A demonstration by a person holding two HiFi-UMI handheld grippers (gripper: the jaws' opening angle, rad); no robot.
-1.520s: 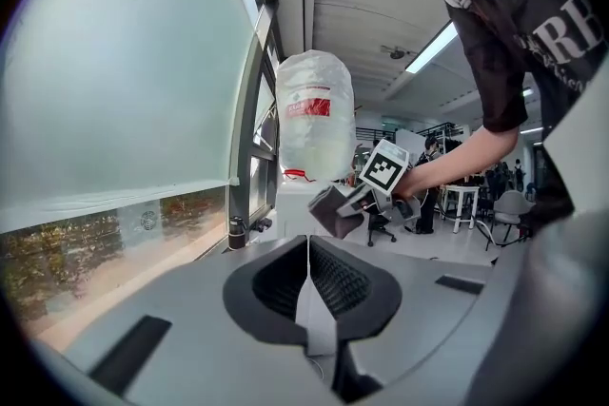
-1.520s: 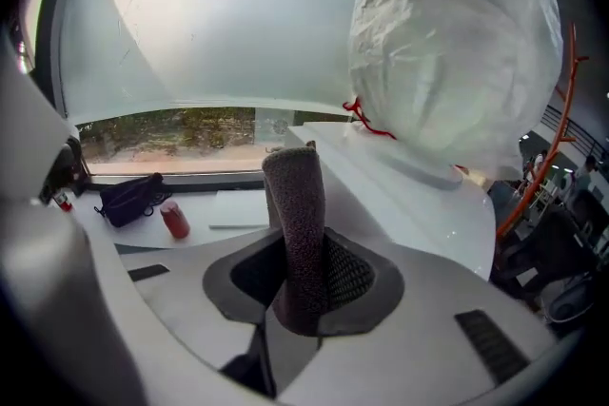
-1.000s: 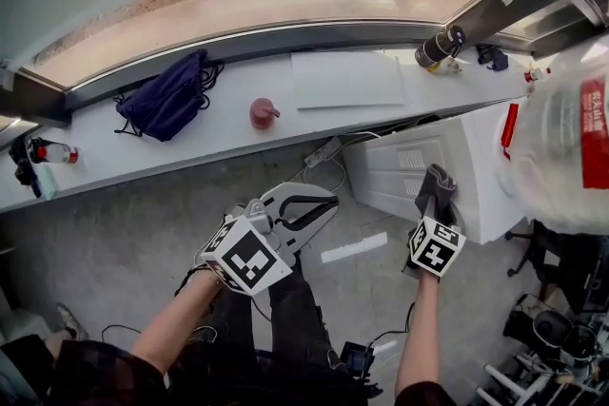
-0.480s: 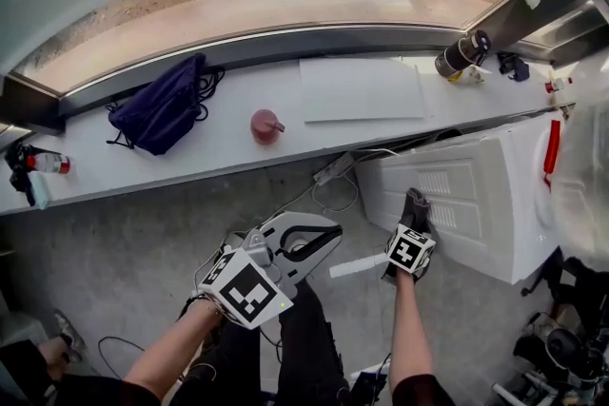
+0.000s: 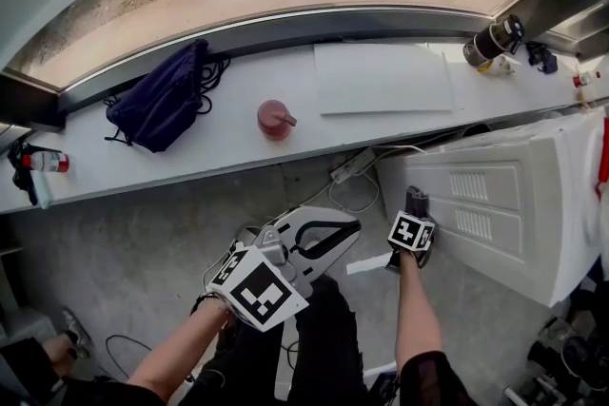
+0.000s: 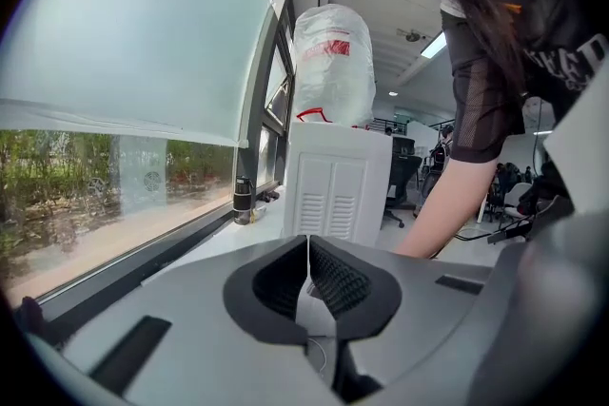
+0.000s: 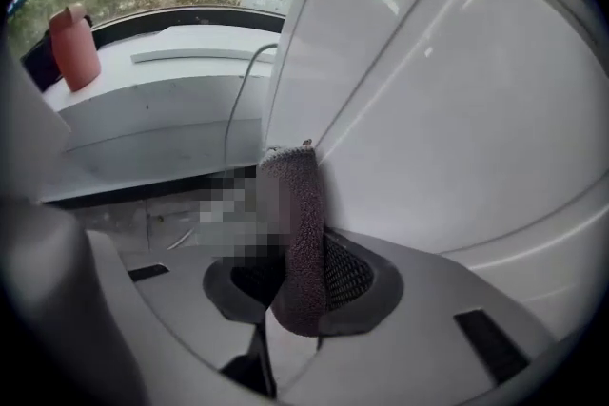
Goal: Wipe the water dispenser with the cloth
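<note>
Power strip (image 5: 353, 164) lies beside water dispenser (image 5: 495, 233).

The head view looks steeply down on the window ledge (image 5: 219, 147), upper frame, and the water dispenser (image 5: 495, 204) at right. The left gripper view faces that dispenser from well off, at centre. The right gripper view sits close against what seems its side panel.

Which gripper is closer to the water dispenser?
Right. The right gripper holds the cloth against the water dispenser's white side panel. The left gripper hangs apart from it, off to the left above the floor, fingers together and empty.
</note>
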